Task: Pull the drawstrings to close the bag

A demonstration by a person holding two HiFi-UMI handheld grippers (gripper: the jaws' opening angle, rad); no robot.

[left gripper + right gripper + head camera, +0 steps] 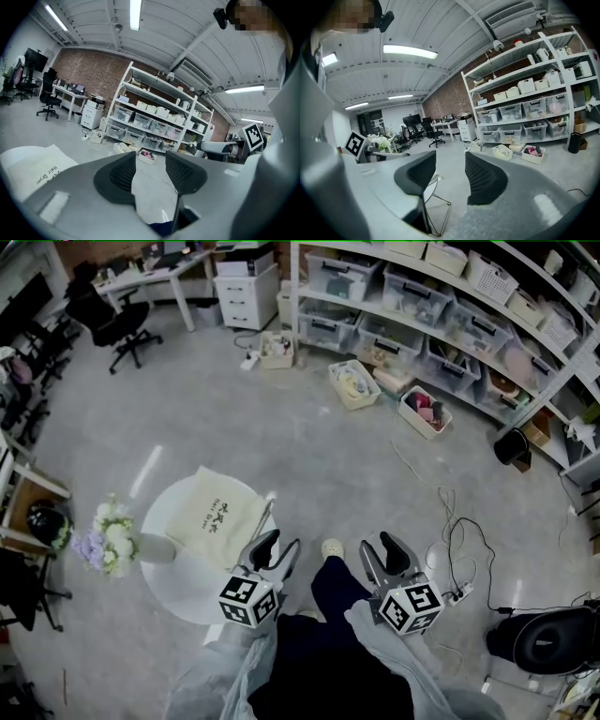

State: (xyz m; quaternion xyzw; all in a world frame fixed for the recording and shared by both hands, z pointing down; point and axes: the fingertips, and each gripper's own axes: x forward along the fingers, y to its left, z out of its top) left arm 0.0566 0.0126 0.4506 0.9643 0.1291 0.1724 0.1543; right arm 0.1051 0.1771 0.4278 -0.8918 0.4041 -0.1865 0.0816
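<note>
- Grey concrete floor is spreading under a round white table (pixel 178 601), with storage shelving (pixel 450 315) lining the far wall.
- On that table the cream bag (pixel 217 514) is lying flat across the far half, its right side reaching the far-right edge. Its drawstrings are not showing clearly in any view.
- Just short of the bag, the left gripper (pixel 278 547) is hovering at the table's near-right edge. Its jaws are standing wide, with only floor showing between them.
- Off the table, beyond the person's leg (pixel 333 587), the right gripper (pixel 382 554) is hanging over the floor. Its jaws are likewise spread apart and gripping nothing.
- At the table's left edge, close to the bag, a bunch of flowers (pixel 106 540) is standing.
- Since the cords are lying unseen against the cloth, a jaw is likely to be closing on fabric instead, and the mouth would then bunch rather than cinch.
- With nothing pinning the bag, uneven pulling risks dragging it over the far-right edge or sweeping it into the flowers.
</note>
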